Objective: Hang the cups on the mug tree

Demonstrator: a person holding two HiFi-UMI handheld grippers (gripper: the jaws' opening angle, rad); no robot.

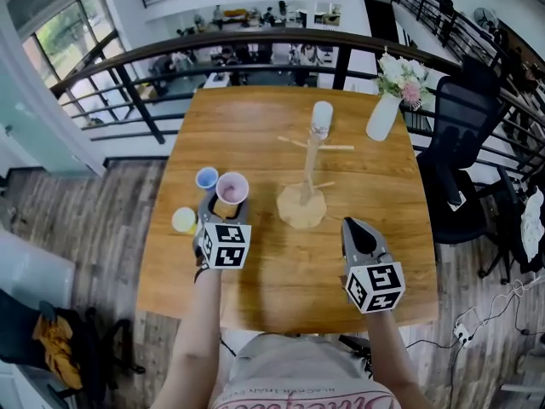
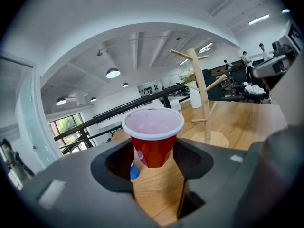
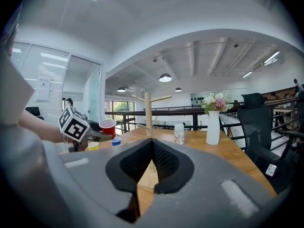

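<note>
The wooden mug tree (image 1: 308, 173) stands ahead of both grippers, to the right of the left gripper (image 1: 226, 207) and a little left of the right gripper (image 1: 356, 225). It has a round base, a pale upright post and bare pegs slanting out. The left gripper's jaws are clamped on a red cup (image 1: 232, 188) with a white rim and a pale pink inside, held upright and clear of the tabletop. A smaller blue cup (image 1: 207, 178) sits just ahead and left of that gripper, and a yellow cup (image 1: 184, 220) just to its left. The right gripper's jaws are together with nothing between them.

Only the left gripper view shows the pads pressing the cup's red sides (from the head it reads as a pink disc). The right gripper view shows the cup raised above the table, which the head view cannot settle.

The wooden table (image 1: 281, 292) lies under both grippers. Beyond it runs a dark railing (image 1: 255, 43) over an open office floor. A black office chair (image 1: 464, 126) stands far right of the right gripper. A white vase (image 1: 382, 116) of flowers and a clear glass (image 1: 322, 118) stand past the tree.
</note>
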